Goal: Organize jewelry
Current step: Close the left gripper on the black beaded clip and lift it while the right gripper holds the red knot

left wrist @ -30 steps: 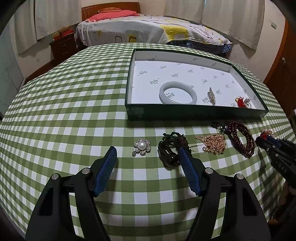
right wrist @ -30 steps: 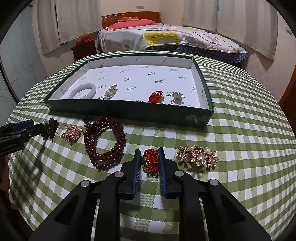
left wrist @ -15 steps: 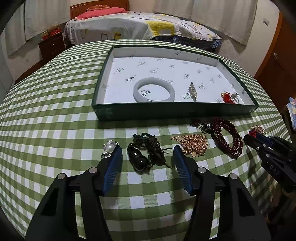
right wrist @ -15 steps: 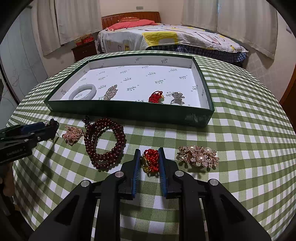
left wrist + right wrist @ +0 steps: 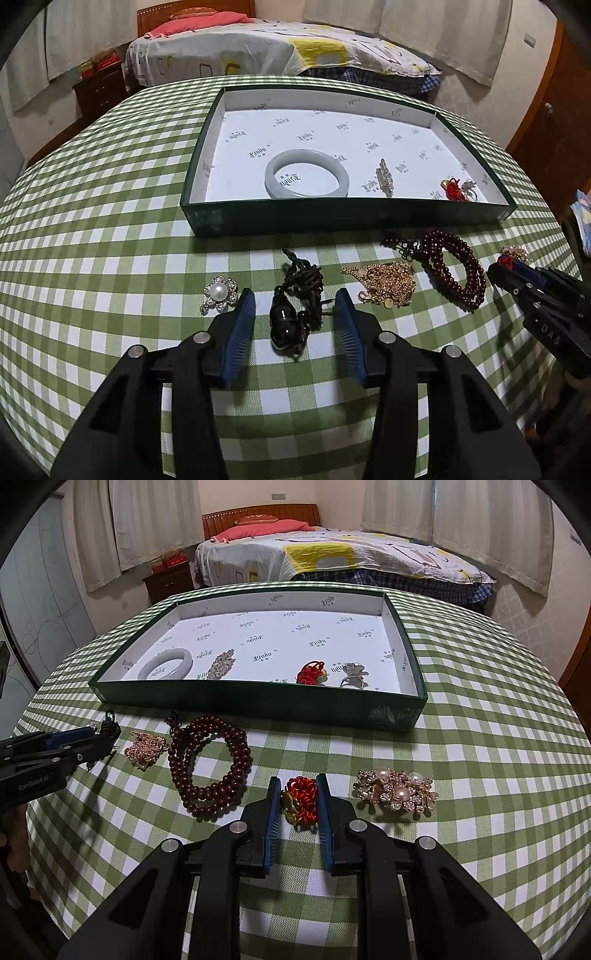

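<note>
The left gripper (image 5: 295,317) has just been closing around the black pendant (image 5: 284,325) near the tabletop's front edge, pads not yet touching it, so its pickup looks imminent, while the right gripper (image 5: 297,805) stays clamped on the red knot (image 5: 301,797).

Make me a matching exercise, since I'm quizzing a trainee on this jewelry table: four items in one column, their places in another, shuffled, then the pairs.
Items
1. white bangle
2. black pendant
3. red knot charm
4. dark red bead strand

Places
A. clamped in the right tongs
B. inside the green box
C. between the left tongs, not pressed
D. loose on the checked cloth, before the box

Pairs: 1-B, 2-C, 3-A, 4-D
</note>
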`<state>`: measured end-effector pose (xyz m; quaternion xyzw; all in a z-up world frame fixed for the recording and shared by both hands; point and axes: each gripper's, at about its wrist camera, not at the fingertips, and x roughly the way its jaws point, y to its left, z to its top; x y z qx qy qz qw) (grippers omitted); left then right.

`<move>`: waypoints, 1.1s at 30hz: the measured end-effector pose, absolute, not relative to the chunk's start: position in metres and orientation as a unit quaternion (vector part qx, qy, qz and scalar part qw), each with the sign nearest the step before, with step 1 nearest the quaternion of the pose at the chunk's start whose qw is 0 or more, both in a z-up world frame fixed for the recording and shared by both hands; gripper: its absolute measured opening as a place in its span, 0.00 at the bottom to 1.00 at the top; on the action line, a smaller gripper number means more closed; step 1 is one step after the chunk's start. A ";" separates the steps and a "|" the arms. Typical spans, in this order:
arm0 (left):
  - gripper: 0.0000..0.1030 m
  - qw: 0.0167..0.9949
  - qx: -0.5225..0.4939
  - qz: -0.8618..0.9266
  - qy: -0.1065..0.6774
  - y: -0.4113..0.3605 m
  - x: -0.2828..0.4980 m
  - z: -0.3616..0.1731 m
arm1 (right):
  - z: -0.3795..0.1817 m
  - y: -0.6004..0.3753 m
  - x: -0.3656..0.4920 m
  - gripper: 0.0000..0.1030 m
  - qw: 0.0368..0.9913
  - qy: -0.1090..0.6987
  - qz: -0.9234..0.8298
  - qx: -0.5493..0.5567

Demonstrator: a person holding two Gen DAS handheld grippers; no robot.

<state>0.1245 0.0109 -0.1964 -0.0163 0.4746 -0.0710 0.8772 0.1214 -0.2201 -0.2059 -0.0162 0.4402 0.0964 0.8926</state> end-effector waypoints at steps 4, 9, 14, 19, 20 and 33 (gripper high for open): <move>0.24 0.882 0.013 -0.073 0.466 0.005 0.122 -0.197 | -0.206 -0.220 0.121 0.19 0.893 0.440 0.096 -0.017; 0.18 0.884 0.005 -0.078 0.461 0.008 0.119 -0.196 | -0.206 -0.220 0.121 0.19 0.893 0.440 0.096 -0.016; 0.05 0.891 0.003 -0.088 0.444 0.009 0.113 -0.187 | -0.206 -0.220 0.120 0.19 0.893 0.439 0.095 -0.016; 0.05 0.890 -0.003 -0.092 0.446 0.010 0.112 -0.186 | -0.206 -0.219 0.119 0.19 0.894 0.438 0.094 -0.017; 0.05 0.890 -0.005 -0.091 0.447 0.010 0.112 -0.187 | -0.206 -0.219 0.118 0.19 0.894 0.437 0.094 -0.018; 0.12 0.881 -0.025 -0.092 0.463 0.013 0.124 -0.191 | -0.206 -0.218 0.115 0.19 0.893 0.440 0.096 -0.015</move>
